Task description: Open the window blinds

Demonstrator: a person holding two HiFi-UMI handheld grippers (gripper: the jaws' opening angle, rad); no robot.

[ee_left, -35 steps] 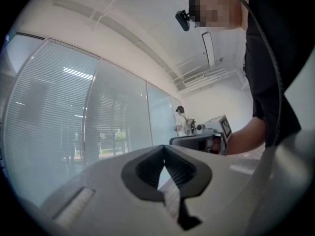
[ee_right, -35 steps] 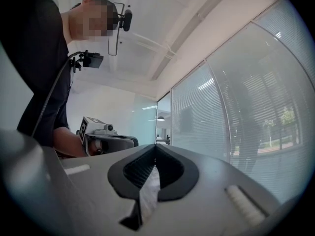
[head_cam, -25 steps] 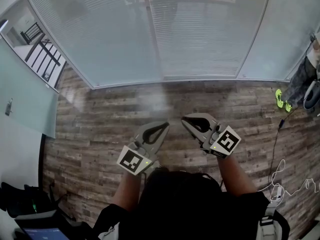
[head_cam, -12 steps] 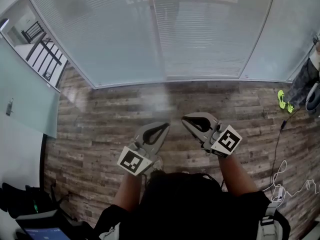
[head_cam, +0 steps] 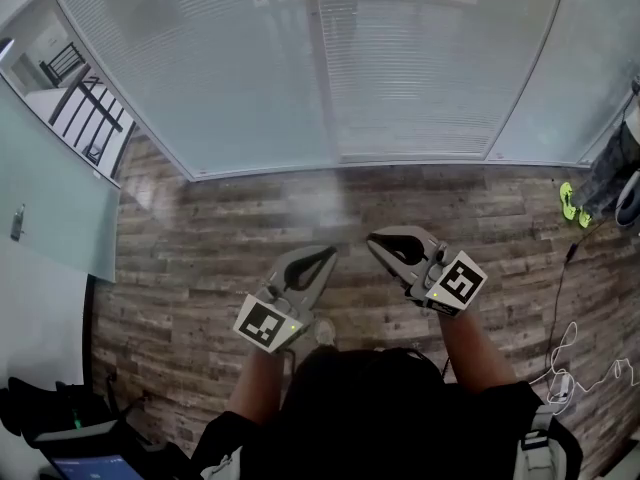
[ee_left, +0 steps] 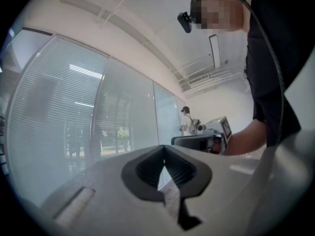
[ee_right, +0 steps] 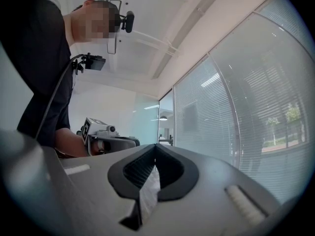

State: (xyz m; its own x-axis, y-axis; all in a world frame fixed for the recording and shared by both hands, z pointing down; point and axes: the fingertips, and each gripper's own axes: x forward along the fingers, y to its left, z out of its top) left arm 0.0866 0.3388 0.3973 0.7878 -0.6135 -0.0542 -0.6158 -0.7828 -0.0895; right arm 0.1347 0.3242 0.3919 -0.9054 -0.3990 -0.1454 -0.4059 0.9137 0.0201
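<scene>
Closed white slatted blinds hang behind tall glass panels across the far side of the room; they also show in the left gripper view and the right gripper view. Both grippers are held side by side at waist height over the wooden floor, well short of the glass. My left gripper has its jaws together at the tips with nothing between them. My right gripper is likewise shut and empty. Each gripper view shows the other gripper beside it.
Wood-plank floor runs up to the window base. A frosted glass partition stands at the left. A person with bright green shoes is at the right edge. Cables trail at the lower right, dark bags at the lower left.
The room has slid slightly rightward in the head view as the person shifts; a foot now shows below the grippers. Both grippers keep the same pose and stay shut.
</scene>
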